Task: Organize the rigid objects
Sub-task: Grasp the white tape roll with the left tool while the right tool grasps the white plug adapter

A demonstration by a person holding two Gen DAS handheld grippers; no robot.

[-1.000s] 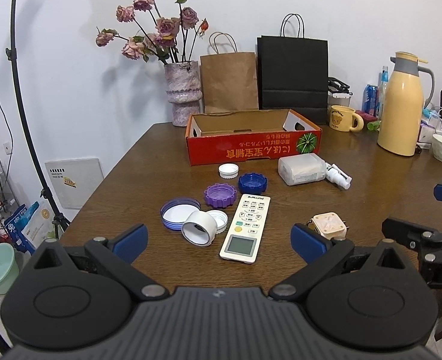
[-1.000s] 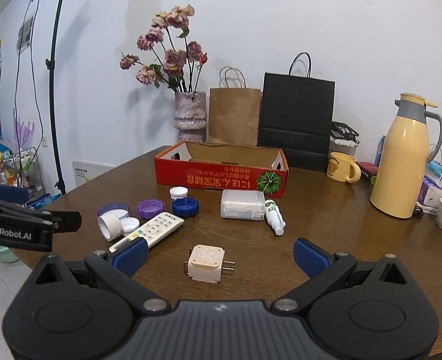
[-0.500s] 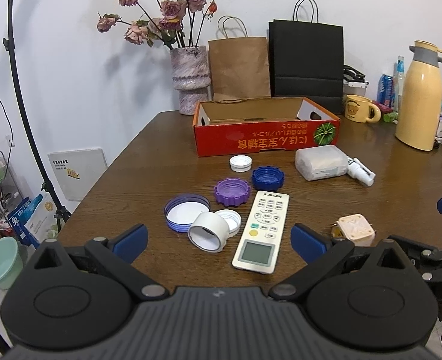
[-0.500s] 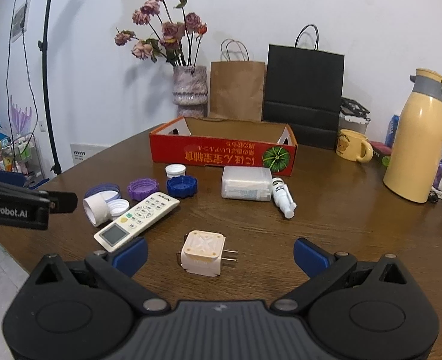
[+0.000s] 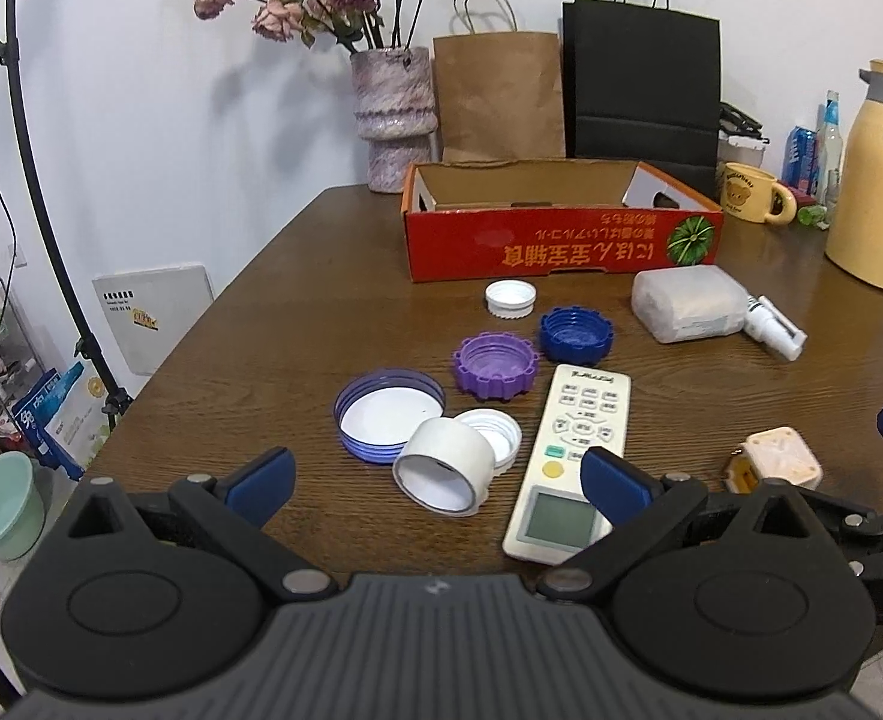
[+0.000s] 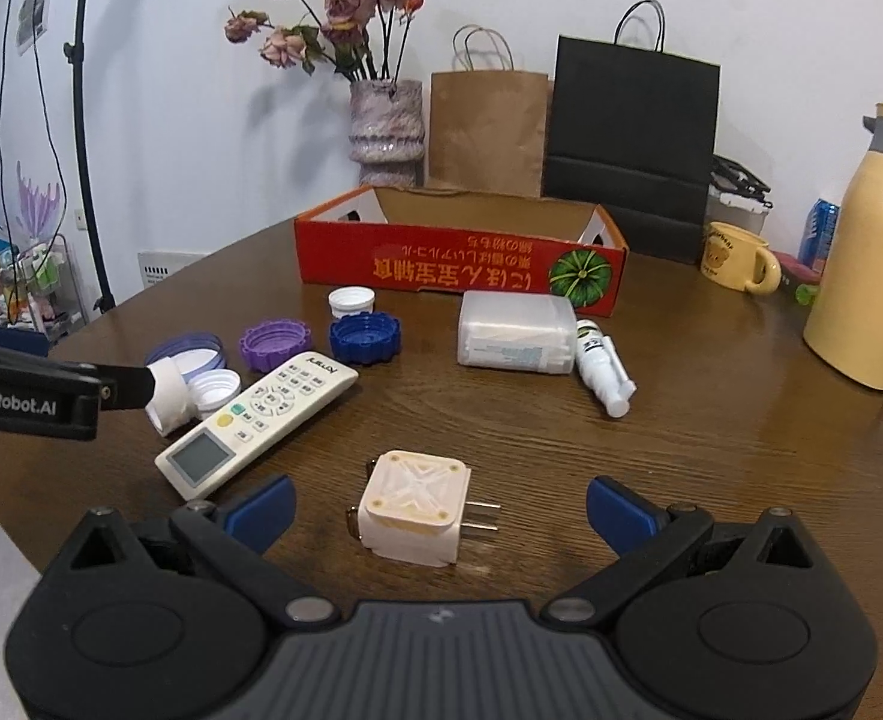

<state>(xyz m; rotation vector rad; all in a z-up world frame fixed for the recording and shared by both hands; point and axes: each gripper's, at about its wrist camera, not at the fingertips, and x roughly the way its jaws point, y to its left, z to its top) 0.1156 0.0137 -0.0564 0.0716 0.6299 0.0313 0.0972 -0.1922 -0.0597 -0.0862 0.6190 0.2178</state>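
Nothing looks sorted yet: the red box (image 6: 459, 264) seems empty, items litter the table (image 6: 711, 420), both the left gripper (image 5: 435, 474) and right gripper (image 6: 438, 501) spread, holding nothing.

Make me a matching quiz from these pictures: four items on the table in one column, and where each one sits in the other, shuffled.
1. tape roll
2. plug adapter
3. spray bottle
4. red box

A. beside the white container
B. between the right gripper's open fingers
C. in front of the paper bags
D. against a white cap, by the remote

Pairs: 1-D, 2-B, 3-A, 4-C
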